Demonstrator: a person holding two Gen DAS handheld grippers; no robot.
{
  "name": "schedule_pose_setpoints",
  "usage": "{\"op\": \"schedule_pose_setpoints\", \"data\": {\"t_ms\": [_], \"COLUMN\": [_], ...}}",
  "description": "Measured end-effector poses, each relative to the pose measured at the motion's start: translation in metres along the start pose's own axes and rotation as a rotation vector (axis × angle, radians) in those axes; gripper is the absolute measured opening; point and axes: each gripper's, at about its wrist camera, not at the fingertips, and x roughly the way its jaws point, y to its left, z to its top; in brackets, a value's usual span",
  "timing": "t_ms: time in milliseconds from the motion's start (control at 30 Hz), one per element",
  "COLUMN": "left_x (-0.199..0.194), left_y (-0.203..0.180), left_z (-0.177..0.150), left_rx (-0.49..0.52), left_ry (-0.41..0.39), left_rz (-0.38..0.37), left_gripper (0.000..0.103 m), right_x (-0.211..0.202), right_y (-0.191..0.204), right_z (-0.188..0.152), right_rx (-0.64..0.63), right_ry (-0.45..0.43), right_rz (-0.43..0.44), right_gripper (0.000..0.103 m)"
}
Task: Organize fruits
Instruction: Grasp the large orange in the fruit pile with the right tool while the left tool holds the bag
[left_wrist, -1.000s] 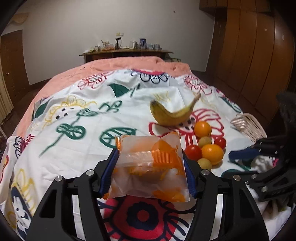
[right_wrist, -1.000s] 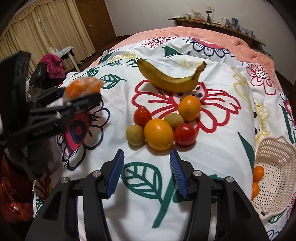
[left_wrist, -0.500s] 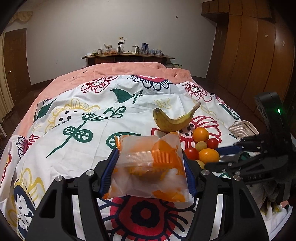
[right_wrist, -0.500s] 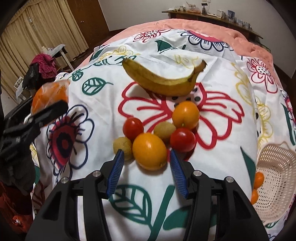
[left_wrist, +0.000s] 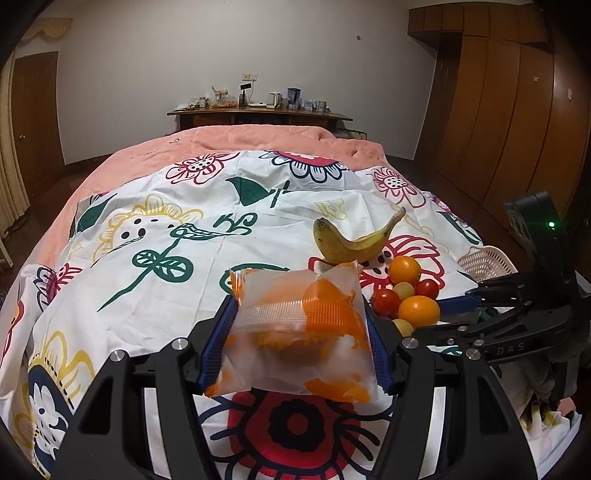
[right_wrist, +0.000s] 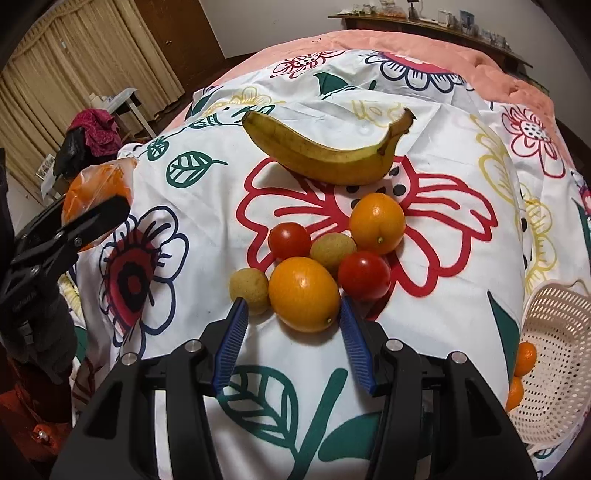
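The right gripper (right_wrist: 291, 314), jaws apart, straddled the near big orange (right_wrist: 303, 294) in the fruit cluster on the flowered bedsheet (right_wrist: 436, 302), and closing risked knocking the touching red tomato (right_wrist: 364, 275) rolling, while the left gripper (left_wrist: 301, 326) clamped a slippery frosted plastic bag of orange pieces (left_wrist: 301, 328) aloft.

Banana (right_wrist: 328, 155) lies behind the fruit cluster (right_wrist: 317, 258) (basket (right_wrist: 554, 354) right).

Left gripper (left_wrist: 303, 339) clamped, right gripper (right_wrist: 291, 325) apparently spread.
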Motion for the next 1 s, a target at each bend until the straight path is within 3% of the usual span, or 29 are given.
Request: {"op": "schedule_pose_setpoints", "data": {"t_ms": [167,233,300,567,700,900,1000], "left_x": [-0.002,-0.002,-0.002,-0.003,-0.007,-0.007,-0.006], "left_y": [-0.006,-0.007,-0.007,-0.010,-0.012,-0.017,-0.019], "left_z": [0.000,0.000,-0.001,0.001,0.002,0.002,0.003], "left_rx": [0.010,0.011,0.010,0.013,0.016,0.024,0.030], "left_ry": [-0.005,-0.005,-0.004,-0.005,-0.013,-0.010,-0.010], "left_rz": [-0.009,-0.011,-0.009,-0.012,-0.013,-0.017,-0.021], "left_gripper": [0.065,0.065,0.065,0.065,0.065,0.065,0.065], "right_x": [0.002,0.001,0.000,-0.010,-0.023,-0.029,-0.025], "right_y": [-0.001,-0.004,-0.007,-0.004,-0.001,-0.001,-0.003], "right_z": [0.007,0.005,0.002,-0.005,-0.017,-0.023,-0.017], "right_rx": [0.005,0.012,0.018,0.019,-0.001,-0.018,-0.003], "right_ry": [-0.001,0.001,0.004,-0.034,-0.049,-0.053,-0.060], "right_rz": [0.013,0.020,0.011,0.024,0.033,0.002,-0.011], "right_gripper": [0.051,0.047,0.035,0.034,0.028,0.030,0.038]}}
